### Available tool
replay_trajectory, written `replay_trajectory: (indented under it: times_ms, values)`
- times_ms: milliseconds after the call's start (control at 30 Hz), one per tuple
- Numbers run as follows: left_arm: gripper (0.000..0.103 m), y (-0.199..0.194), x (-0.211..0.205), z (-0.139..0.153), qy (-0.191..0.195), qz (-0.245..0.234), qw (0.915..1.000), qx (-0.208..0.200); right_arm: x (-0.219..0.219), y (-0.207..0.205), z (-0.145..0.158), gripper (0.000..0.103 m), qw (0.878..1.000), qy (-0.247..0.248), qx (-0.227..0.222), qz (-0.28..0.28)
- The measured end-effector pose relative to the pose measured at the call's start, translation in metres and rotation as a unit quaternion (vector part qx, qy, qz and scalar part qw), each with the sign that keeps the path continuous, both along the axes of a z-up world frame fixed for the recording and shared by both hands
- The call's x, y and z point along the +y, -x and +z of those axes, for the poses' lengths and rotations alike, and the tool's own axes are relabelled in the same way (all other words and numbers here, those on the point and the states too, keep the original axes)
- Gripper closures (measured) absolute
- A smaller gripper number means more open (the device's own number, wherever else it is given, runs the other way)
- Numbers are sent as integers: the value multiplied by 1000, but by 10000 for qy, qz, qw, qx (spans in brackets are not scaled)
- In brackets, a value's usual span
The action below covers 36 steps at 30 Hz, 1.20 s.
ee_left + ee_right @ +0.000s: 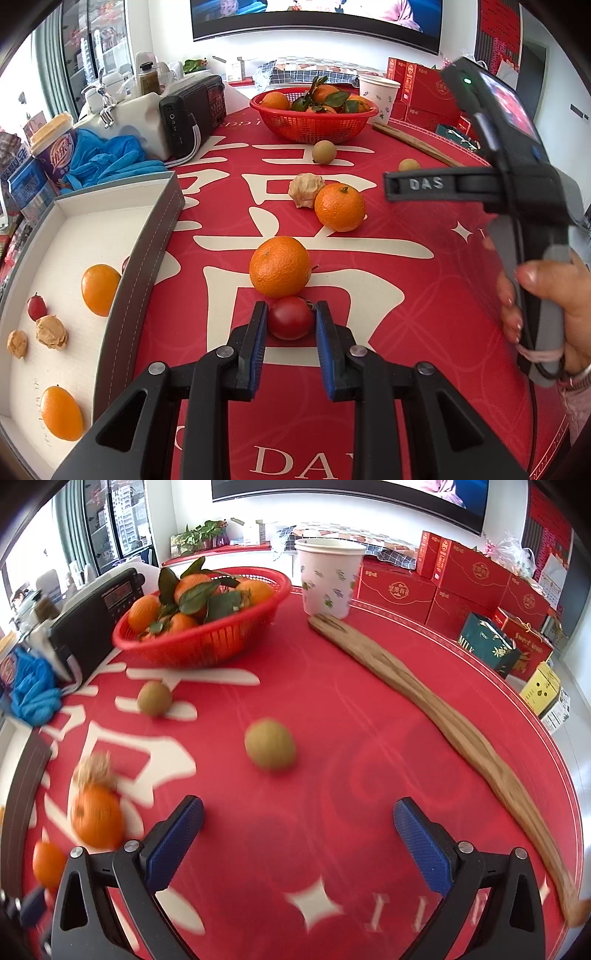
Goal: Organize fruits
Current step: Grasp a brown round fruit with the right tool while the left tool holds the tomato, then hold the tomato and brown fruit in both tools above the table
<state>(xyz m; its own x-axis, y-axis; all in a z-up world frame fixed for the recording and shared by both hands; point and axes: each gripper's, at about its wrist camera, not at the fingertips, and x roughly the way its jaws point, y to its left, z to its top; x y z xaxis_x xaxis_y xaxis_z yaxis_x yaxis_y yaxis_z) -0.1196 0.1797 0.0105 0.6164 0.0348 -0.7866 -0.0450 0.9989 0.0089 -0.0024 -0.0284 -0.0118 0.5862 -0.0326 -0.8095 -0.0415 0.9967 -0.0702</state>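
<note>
1. A round table under a red cloth with large cream characters [369, 295] fills both views; a wall screen hangs behind it and red gift boxes [472, 579] are stacked past its far edge.
2. The left gripper [290, 317] is clamped on a small red cherry tomato [290, 319] that rests on the cloth, its blue pads [258, 332] pressing on both sides.
3. Just beyond the tomato, touching or nearly touching it, sits a mandarin [280, 266]; a second mandarin [340, 207] lies farther on, against a dry papery husk fruit [304, 190].
4. To the left, a shallow white-lined box with a grey wall [147, 236] holds two oblong orange fruits, a small red fruit and two papery husks.
5. The right gripper [299, 834] has its jaws wide apart with nothing between them, hovering over bare cloth; this view is motion-blurred.
6. Ahead of it lie two round greenish-brown fruits [270, 748], apart from each other.
7. A red plastic basket [192, 650] of leafy mandarins stands at the far side, beside a floral paper cup [327, 579].
8. A long wooden stick [436, 716] runs along the table's right edge.
9. A person's hand [546, 306] grips the right tool's handle.
</note>
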Motion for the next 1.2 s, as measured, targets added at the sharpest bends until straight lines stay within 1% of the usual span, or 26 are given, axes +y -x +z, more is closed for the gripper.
replay_trajectory:
  times_ms: [33,100,133,167,200,233,300,400,467,567,667,733,867,1200]
  values:
    - [75,-1,0,0,-4,-1,10000,3,2,-3,0,1,10000,17,-12,13]
    - [75,-1,0,0,3,-4,10000,7,7,-7,1,10,9999,23,-117,31]
    - [75,-1,0,0,2,-5,10000,5,9,-6,3,29,9998,18,-176,66]
    - [76,-1,0,0,-6,-10,10000,1,12,-5,5,55,9995,18,-260,152]
    - [76,-1,0,0,-9,-19,10000,-5,15,-5,7,67,9993,21,-279,229]
    - [76,0,0,0,8,-18,10000,-11,17,-5,8,75,9992,37,-271,279]
    - [76,2,3,0,96,-13,10000,-13,16,-1,8,75,9993,-18,-284,251]
    - [76,8,7,2,235,-56,9997,6,3,24,8,75,9983,-452,-289,219]
    - [76,12,9,2,301,-71,9995,14,-7,47,11,75,9970,-690,-314,165]
    - [76,19,11,5,314,-43,9995,-68,-17,90,20,75,9951,-799,-549,164]
    - [76,23,12,7,263,-10,9995,-164,-19,114,27,75,9915,-1008,-788,241]
    - [76,23,12,8,207,13,9996,-197,-17,118,26,75,9901,-1117,-787,323]
    - [76,21,12,6,202,25,9997,-160,-10,114,23,74,9901,-1152,-661,457]
    - [76,24,10,8,62,20,9997,-240,-9,116,21,74,9893,-1228,-608,500]
